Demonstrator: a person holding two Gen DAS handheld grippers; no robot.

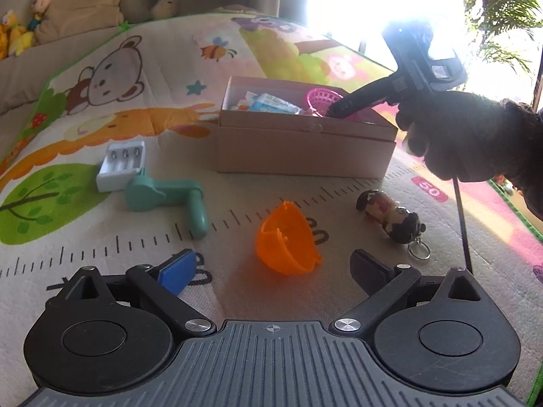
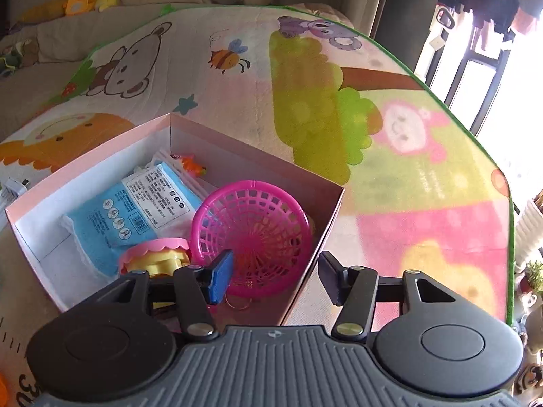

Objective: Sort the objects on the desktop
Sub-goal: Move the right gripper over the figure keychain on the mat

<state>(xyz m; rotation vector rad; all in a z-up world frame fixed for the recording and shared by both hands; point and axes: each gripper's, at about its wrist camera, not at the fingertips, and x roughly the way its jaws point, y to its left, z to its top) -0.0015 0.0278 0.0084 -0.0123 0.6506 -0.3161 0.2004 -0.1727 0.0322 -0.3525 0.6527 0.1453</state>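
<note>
We see the left gripper [image 1: 271,268] held low over the play mat [image 1: 135,108], its fingers spread wide with nothing between them. Just ahead of it, in line with the gap and slightly left of centre, an orange half-shell [image 1: 286,239] lies tipped on its side on the mat, translucent, its hollow turned up and to the left; it is near the fingertips but apart from them. To its right a small doll keychain [image 1: 390,218] lies on its side with its metal ring toward us. To the left lie a teal handled tool [image 1: 166,198] and, touching its far end, a white battery charger [image 1: 120,166]. Beyond all these stands the cardboard box [image 1: 305,149].

The right gripper [image 2: 276,276], seen from the left wrist camera as a dark tool [image 1: 359,101] held in a gloved hand [image 1: 451,139], reaches over the box's right end. Its fingers stand apart and empty; the blue-padded one hangs inside the box [image 2: 91,162], the other just outside the near right wall. Between and just beyond them a pink mesh basket [image 2: 253,227] leans on its side. Left of it sit a pink-and-yellow toy [image 2: 157,254], a blue wipes packet [image 2: 135,210] and a small orange toy [image 2: 190,164]
</note>
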